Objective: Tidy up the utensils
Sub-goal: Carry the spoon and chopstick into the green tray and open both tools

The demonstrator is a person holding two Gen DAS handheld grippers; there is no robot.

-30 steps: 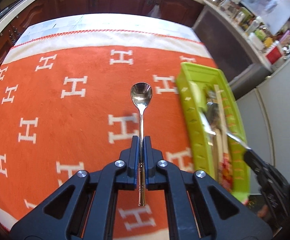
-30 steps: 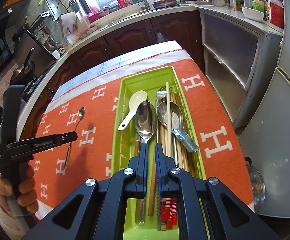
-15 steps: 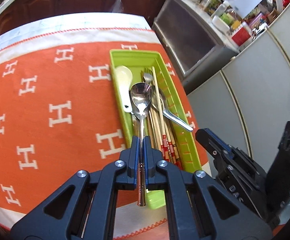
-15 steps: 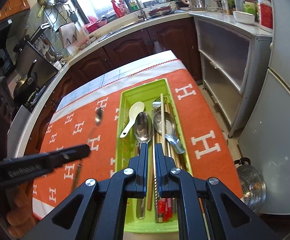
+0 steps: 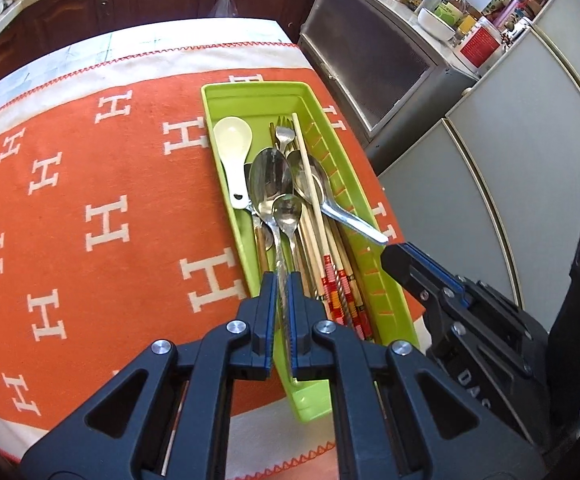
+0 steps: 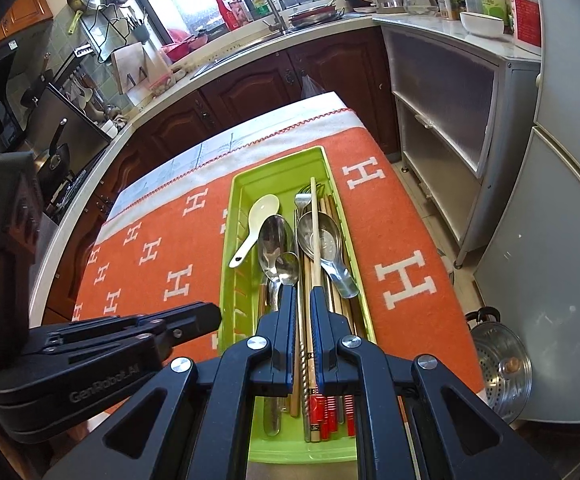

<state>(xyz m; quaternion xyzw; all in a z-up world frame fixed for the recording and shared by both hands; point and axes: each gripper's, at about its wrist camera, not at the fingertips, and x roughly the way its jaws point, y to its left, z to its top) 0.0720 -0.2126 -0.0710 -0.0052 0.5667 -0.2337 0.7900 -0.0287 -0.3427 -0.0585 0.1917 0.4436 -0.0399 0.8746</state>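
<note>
1. The left gripper (image 5: 282, 280) has its jaws pinching the thin handle of a small steel spoon (image 5: 287, 210), bowl pointing away, held over the near half of the green tray (image 5: 249, 92).
2. The tray sits on the orange cloth (image 5: 89, 184) covering the table, near its right edge. It already holds a white spoon (image 5: 231, 140), a large steel spoon (image 5: 269, 174), a fork (image 5: 283, 130), a ladle-like spoon and several chopsticks (image 5: 308, 184).
3. The right gripper (image 6: 301, 300) hovers above the tray's near end with its jaws almost pressed together and nothing between them.
4. The small spoon looks light, stiff and smooth; polished metal can twist or slide in a narrow pinch, so a hold at mid-handle, as here, seems the steadier place.
5. My reading is that the spoon needs lowering until it lies along the other cutlery before release; dropped from height it would likely clatter and bounce off the pile.
</note>
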